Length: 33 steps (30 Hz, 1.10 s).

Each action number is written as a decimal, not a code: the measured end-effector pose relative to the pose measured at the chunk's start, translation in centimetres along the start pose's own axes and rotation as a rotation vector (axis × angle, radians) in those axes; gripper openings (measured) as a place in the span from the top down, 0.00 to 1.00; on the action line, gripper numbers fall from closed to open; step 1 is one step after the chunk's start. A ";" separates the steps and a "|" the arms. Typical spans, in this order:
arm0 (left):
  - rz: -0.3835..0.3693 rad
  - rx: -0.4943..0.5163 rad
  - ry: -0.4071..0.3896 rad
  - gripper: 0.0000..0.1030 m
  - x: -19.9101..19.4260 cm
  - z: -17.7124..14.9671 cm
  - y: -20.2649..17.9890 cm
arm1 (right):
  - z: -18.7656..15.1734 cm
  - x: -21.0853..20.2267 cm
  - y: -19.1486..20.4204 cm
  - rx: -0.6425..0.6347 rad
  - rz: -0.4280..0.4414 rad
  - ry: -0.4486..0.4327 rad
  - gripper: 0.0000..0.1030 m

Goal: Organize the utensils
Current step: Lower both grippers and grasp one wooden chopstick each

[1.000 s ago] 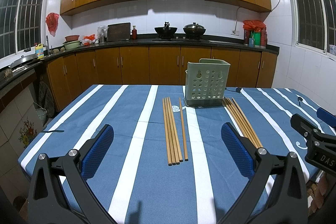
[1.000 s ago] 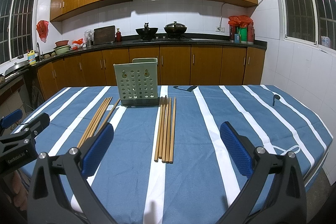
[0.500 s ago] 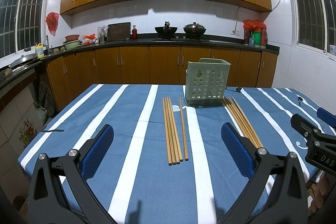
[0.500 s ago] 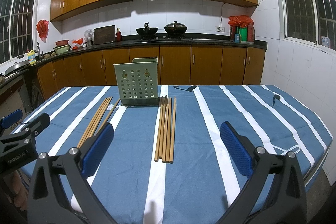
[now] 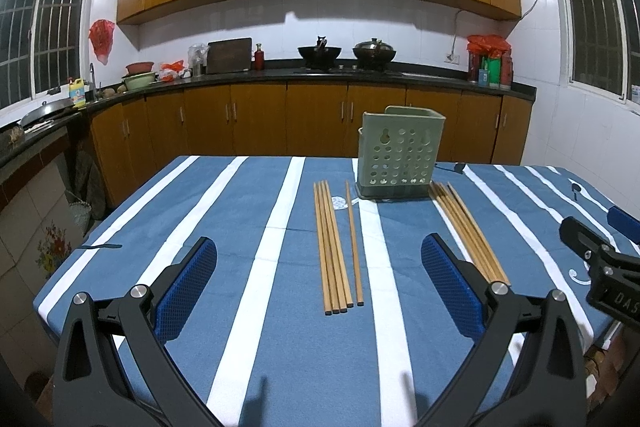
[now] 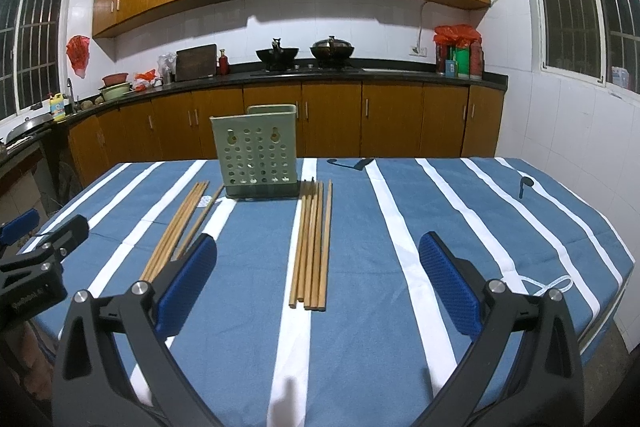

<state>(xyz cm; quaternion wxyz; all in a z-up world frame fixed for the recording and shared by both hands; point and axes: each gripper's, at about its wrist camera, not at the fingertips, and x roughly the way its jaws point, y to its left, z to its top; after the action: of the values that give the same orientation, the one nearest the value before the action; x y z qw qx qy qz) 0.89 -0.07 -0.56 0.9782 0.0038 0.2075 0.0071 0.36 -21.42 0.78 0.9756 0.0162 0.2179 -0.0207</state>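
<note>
A pale green perforated utensil holder point(image 5: 400, 157) stands upright on the blue striped tablecloth point(image 5: 224, 227); it also shows in the right wrist view point(image 6: 258, 153). Several wooden chopsticks lie in a left bunch point(image 5: 334, 247) and a right bunch point(image 5: 468, 231), flat on the cloth. In the right wrist view the right bunch point(image 6: 314, 243) lies ahead and the left bunch point(image 6: 178, 227) to the left. My left gripper point(image 5: 320, 285) is open and empty above the near ends of the left bunch. My right gripper point(image 6: 318, 281) is open and empty above the right bunch.
Two small dark clips point(image 6: 352, 163) point(image 6: 524, 185) lie on the far and right parts of the cloth. The table's front edge runs below the grippers. Kitchen counters point(image 5: 320, 71) with woks stand behind. The other gripper shows at each view's side point(image 5: 600, 267).
</note>
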 end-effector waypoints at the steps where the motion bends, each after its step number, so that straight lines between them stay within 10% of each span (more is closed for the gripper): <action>1: 0.001 0.000 0.002 0.02 -0.2 0.0 0.0 | 0.0 0.3 -0.2 0.007 -0.003 0.009 0.04; 15: 0.121 0.014 0.203 0.02 7.2 0.4 3.0 | 0.5 9.6 -3.9 0.087 -0.065 0.238 0.07; 21: 0.101 -0.001 0.279 0.21 10.1 0.4 4.1 | -0.2 14.8 -4.0 0.102 -0.003 0.389 0.48; 33: -0.004 -0.037 0.404 0.45 13.8 0.2 4.2 | -0.5 19.6 -2.6 0.069 0.051 0.503 0.81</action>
<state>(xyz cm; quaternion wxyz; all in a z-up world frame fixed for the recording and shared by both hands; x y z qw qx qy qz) 13.51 4.31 -5.96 0.9167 -0.0162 0.3992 0.0095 17.72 -24.67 -8.08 0.8898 0.0597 0.4524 0.0013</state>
